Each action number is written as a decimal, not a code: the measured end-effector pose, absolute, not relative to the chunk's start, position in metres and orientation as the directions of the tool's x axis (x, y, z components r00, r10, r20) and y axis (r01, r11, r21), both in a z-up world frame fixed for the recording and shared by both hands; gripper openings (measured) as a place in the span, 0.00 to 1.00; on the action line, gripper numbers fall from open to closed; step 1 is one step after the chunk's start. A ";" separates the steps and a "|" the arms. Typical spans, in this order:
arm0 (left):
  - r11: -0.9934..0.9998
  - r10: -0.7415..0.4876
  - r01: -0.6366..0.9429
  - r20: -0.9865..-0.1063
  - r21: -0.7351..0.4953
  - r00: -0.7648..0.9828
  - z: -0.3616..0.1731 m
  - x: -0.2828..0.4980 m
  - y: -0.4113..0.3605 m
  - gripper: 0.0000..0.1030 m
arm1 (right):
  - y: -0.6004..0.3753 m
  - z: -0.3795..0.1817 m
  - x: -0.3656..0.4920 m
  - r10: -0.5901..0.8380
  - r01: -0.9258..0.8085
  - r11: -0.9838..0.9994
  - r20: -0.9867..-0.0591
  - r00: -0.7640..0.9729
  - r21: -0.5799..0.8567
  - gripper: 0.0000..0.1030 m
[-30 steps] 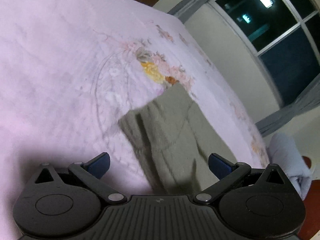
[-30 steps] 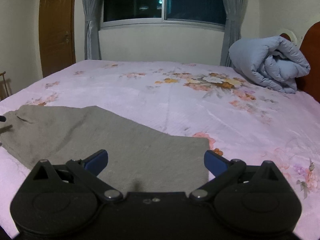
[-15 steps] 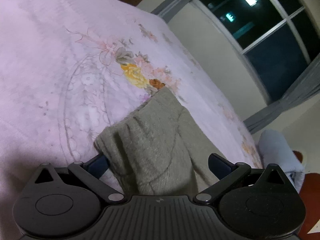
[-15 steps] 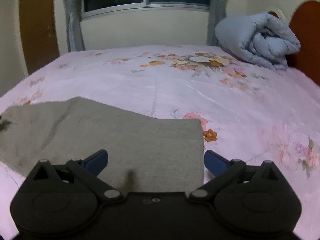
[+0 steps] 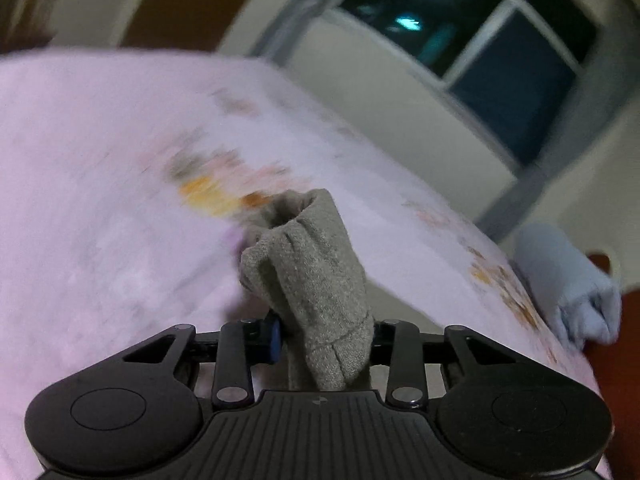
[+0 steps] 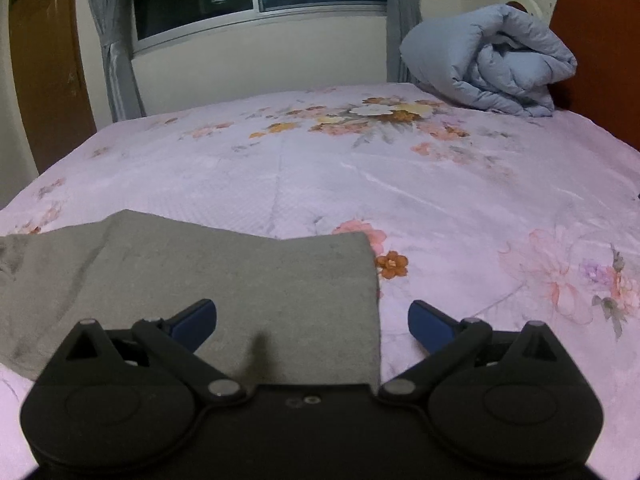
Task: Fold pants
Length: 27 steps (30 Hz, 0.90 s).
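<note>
Cloth is now pinched: the left gripper (image 5: 324,340), spread wide a second ago, has clamped on a bunched end of the pants (image 5: 316,280) and lifted it off the bed (image 5: 100,200) — the background blur suggests it is travelling. The right gripper (image 6: 312,320) hovers with fingers spread over the other end of the pants, which lies flat on the bed — probably the first fold is starting
</note>
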State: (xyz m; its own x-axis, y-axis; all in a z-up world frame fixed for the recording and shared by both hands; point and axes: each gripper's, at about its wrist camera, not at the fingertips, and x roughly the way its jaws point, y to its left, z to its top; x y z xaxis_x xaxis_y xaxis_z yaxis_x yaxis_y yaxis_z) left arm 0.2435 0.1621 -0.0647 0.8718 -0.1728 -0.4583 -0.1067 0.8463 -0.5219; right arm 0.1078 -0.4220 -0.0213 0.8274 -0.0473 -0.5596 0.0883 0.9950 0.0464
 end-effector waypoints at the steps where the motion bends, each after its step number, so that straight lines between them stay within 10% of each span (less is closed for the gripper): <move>1: 0.871 -0.171 -0.077 -0.446 -0.485 0.878 -0.054 0.244 0.152 0.33 | -0.423 -0.022 0.107 -0.044 0.089 0.995 -0.559 0.828 0.053 0.94; 14: 0.884 -0.467 0.424 -0.338 -0.196 0.817 0.050 0.251 -0.094 0.33 | -0.474 -0.013 0.088 -0.041 0.146 0.976 -0.525 0.850 0.160 0.94; 27: 0.694 -0.482 0.666 -0.512 0.272 0.711 -0.045 0.148 -0.295 0.33 | -0.548 -0.016 0.051 -0.103 0.245 0.946 -0.520 0.848 0.213 0.94</move>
